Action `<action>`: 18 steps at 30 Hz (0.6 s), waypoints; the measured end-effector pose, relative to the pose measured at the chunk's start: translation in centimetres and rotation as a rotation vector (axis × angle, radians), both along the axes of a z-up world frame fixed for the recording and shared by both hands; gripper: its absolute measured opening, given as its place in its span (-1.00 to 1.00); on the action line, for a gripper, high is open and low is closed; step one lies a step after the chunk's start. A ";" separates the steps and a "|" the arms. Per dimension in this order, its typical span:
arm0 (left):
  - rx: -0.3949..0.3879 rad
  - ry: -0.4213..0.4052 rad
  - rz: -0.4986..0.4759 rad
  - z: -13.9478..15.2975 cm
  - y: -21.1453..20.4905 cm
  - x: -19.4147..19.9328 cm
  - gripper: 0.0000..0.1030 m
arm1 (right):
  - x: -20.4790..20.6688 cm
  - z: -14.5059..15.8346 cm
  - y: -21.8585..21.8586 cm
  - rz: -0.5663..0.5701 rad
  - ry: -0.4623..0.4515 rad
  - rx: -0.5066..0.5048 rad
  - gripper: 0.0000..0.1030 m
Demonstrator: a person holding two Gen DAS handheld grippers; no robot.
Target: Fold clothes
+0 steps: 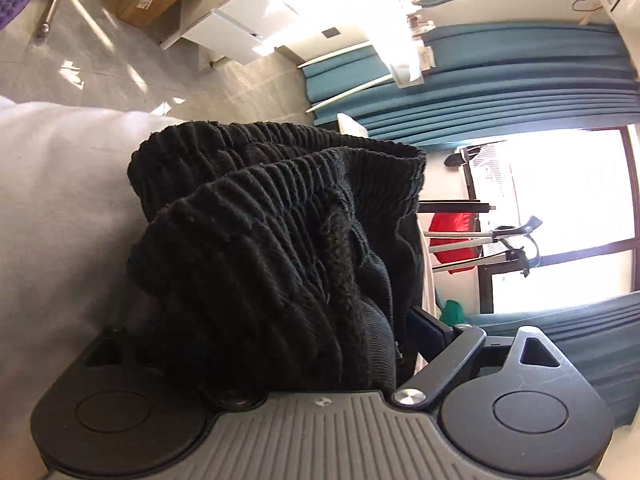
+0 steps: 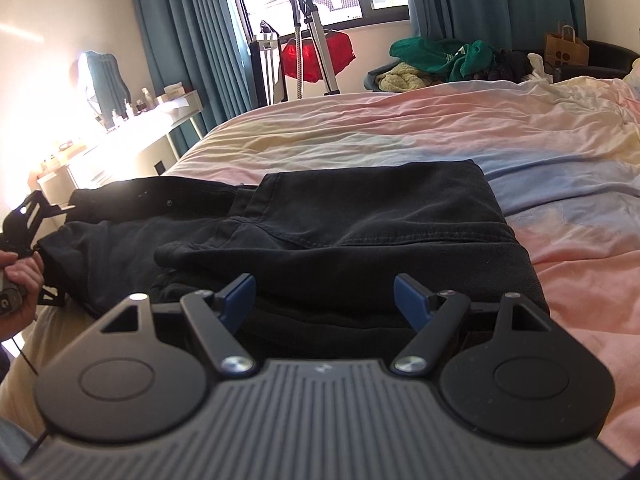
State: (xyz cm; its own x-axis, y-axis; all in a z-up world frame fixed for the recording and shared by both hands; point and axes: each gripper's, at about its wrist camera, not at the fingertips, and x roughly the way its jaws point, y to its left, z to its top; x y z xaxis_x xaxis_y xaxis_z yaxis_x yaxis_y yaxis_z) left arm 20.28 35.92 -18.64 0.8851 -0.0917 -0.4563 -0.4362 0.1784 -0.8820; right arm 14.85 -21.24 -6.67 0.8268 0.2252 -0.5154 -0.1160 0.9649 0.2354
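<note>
Black trousers (image 2: 320,236) on pastel bedspread (image 2: 440,128); right gripper (image 2: 324,300) jaws apart above them; clothes heap (image 2: 436,62) at one o'clock; left gripper (image 1: 280,332) state unclear, black knit (image 1: 272,232) blocking.

You find almost nothing legible here. At eleven o'clock in the left wrist view, the cardboard box (image 1: 154,2) carries a white label, its print too small to read. At one o'clock in the right wrist view, the brown paper bag (image 2: 567,49) shows a dark dot pattern, no words. Each gripper body bears a tiny unreadable emblem.
</note>
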 end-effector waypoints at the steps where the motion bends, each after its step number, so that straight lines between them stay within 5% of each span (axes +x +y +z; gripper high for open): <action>1: -0.016 -0.006 0.018 -0.3 0.2 -0.1 0.51 | 0.1 -0.1 0.2 -0.006 -0.004 -0.012 0.51; 8: 0.067 -0.015 0.029 0.6 -0.2 -0.1 -0.12 | -0.1 0.5 1.9 -0.064 -0.183 -0.185 0.51; 15: 0.430 0.083 -0.057 5.5 -3.3 1.9 -0.44 | 3.1 -2.4 1.4 -0.021 -0.009 -0.092 0.50; 18: 0.538 0.058 -0.062 8.1 -5.3 2.1 -0.52 | 3.6 -3.0 0.9 -0.024 0.029 -0.052 0.51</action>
State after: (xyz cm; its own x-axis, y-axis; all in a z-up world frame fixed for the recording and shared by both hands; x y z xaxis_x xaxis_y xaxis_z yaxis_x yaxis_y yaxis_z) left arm 22.40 30.61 -10.57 0.8573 0.1172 -0.5013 -0.4561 0.6247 -0.6339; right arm 18.42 -20.33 -9.63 0.8160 0.1781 -0.5499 -0.0868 0.9783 0.1880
